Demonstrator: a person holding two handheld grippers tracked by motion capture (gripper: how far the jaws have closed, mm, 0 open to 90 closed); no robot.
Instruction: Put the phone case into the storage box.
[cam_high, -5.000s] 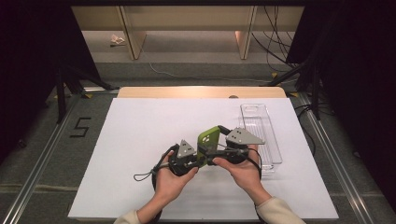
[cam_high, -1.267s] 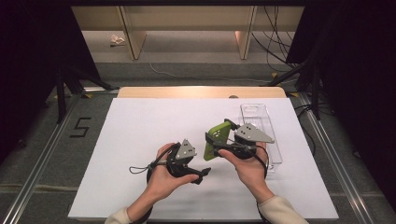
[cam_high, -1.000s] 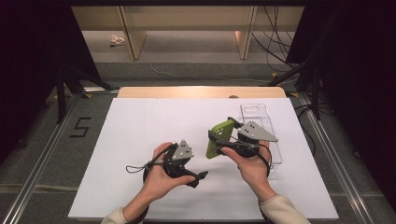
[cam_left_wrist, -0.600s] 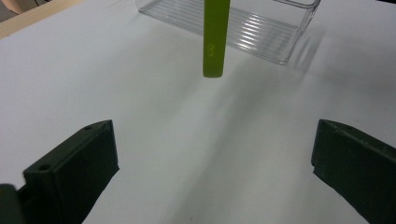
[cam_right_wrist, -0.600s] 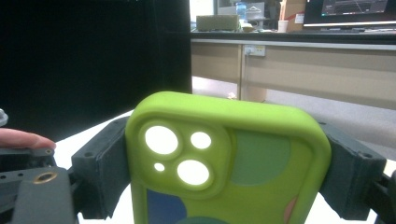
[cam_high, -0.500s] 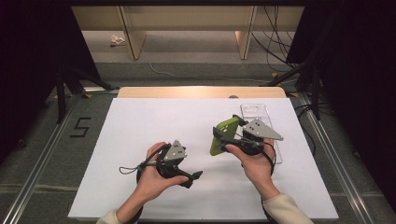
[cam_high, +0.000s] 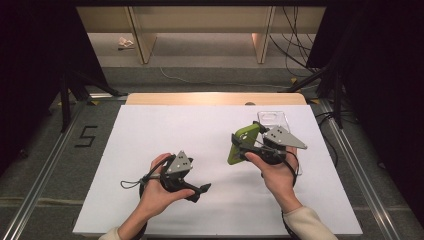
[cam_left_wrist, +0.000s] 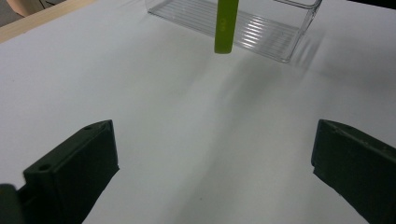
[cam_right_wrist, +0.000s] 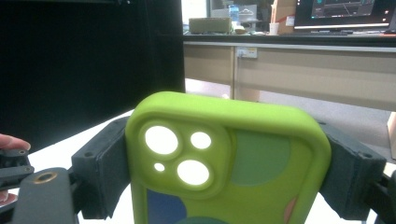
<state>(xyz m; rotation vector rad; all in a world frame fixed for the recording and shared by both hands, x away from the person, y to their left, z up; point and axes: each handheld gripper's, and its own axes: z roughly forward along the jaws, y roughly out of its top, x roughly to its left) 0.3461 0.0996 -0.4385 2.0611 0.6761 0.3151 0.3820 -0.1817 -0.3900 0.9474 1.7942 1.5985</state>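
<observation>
Right tool (cam_right_wrist: 224, 177) around green phone case (cam_right_wrist: 224, 158)

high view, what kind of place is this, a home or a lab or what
Most likely a lab or office recording station, not a home. A white table stands between metal floor rails with a "5" marked on the floor, cables trail behind, and the right gripper view shows desks with a monitor.

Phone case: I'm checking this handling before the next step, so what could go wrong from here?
The right gripper holds the green phone case only by its side edges, above the table, so it could slip or twist out. The clear bin sits close behind; a swing could knock it. The left gripper is open, giving no support.
</observation>
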